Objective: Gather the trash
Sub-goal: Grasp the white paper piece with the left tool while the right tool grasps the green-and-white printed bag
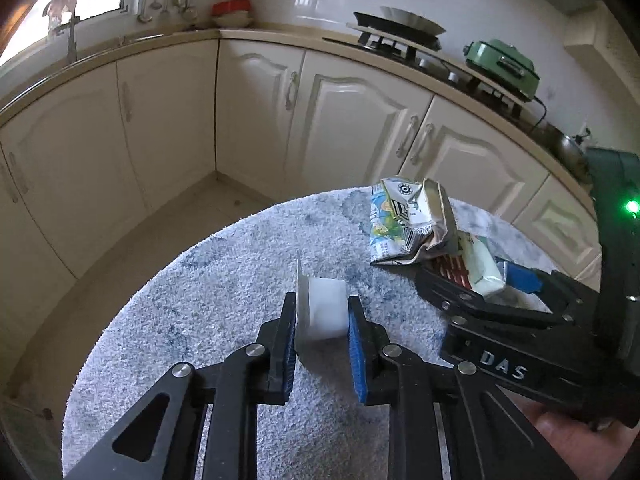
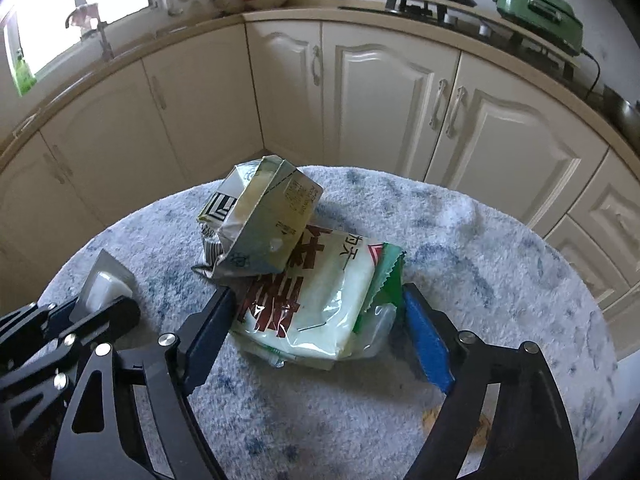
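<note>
Trash sits on my round fuzzy grey-blue rug (image 1: 224,280). My left gripper (image 1: 322,326) pinches a small white plastic cup (image 1: 326,310). My right gripper (image 2: 320,320) is spread around a pale green snack bag (image 2: 316,304), under a crushed drink carton (image 2: 260,224).

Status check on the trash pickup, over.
Left tongs shut on small white cup. Right tongs astride green snack bag, not clamped. Crushed carton rests on bag.
</note>
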Available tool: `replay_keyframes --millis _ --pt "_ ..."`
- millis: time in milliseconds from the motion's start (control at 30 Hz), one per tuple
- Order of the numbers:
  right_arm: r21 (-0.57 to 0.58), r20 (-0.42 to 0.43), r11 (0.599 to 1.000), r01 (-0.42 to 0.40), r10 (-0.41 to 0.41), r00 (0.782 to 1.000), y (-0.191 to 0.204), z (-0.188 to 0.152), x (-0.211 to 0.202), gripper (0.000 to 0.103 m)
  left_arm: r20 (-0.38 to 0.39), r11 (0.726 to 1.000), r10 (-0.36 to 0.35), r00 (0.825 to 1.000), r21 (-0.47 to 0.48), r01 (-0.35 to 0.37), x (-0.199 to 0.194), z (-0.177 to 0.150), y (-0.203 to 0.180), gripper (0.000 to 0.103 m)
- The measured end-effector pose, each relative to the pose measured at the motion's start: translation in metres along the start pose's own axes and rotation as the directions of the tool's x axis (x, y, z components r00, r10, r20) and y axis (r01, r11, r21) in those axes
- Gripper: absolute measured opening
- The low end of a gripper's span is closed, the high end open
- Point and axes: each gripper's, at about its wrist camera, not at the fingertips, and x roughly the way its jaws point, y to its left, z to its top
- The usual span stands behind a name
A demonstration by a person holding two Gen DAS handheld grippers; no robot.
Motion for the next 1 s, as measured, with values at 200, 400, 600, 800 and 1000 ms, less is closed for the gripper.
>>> replay_keyframes --millis 200,400,600,800,1000 --pt "0.019 0.011 0.999 -0.030 0.029 1.000 -0.011 -0.017 -0.023 0.077 0.007 1.000 -0.016 1.000 -0.006 0.016 -0.016 -0.014 0.004 0.019" --pt "0.015 0.006 0.999 -0.041 0.041 0.999 -0.018 -0.030 -0.047 0.058 0.009 0.999 -0.032 0.999 0.006 0.032 -0.038 -0.037 -0.003 0.019" --pt "0.091 0.022 0.994 -0.067 0.066 0.998 -0.020 -0.027 -0.041 0.087 0.044 1.000 -0.008 0.999 -0.012 0.009 -0.058 -0.049 -0.004 0.019" --pt "0.002 0.008 0.999 0.043 -0.043 0.999 0.009 -0.021 -0.019 0.078 0.044 0.999 -0.025 0.999 -0.042 0.027 -0.056 -0.053 0.000 0.018" --pt "-0.003 0.013 1.000 -0.009 0.009 1.000 0.004 -0.034 -0.031 0.076 0.057 0.999 -0.028 0.998 -0.034 0.030 -0.065 -0.057 -0.002 0.018"
